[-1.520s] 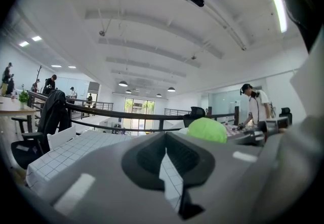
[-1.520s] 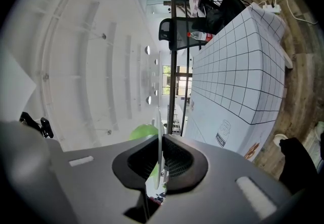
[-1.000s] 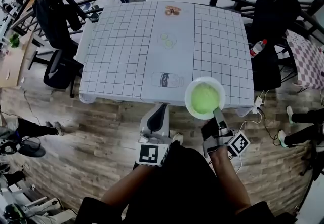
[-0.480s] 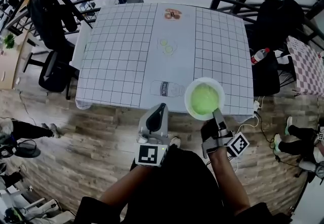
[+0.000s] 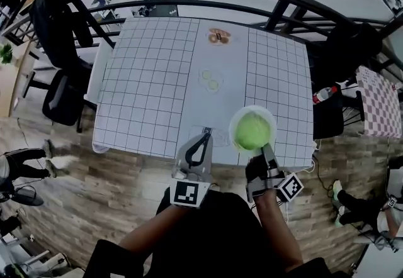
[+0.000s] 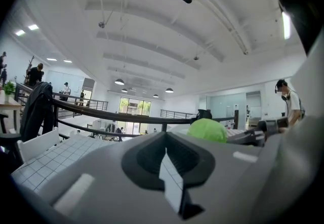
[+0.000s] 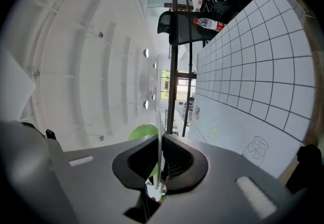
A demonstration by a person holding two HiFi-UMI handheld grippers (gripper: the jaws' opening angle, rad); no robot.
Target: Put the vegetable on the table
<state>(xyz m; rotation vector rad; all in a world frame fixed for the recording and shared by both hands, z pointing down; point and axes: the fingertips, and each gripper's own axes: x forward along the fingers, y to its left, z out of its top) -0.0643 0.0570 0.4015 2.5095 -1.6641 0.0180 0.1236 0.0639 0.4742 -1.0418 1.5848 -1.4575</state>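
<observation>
Right tool [image 5: 264, 148] clamped on plate [image 5: 232, 127] rim | vegetable [image 5: 252, 131] round, pale green — perhaps cabbage

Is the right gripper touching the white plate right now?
Touching. The right gripper view shows the right gripper with jaws clamped on the thin rim of the plate.

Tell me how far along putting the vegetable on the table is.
Done: the right tool grips the white plate by its rim, green vegetable on it. In hand: the plate hangs above the near edge of the table. Left: lower it onto the table and release.
</observation>
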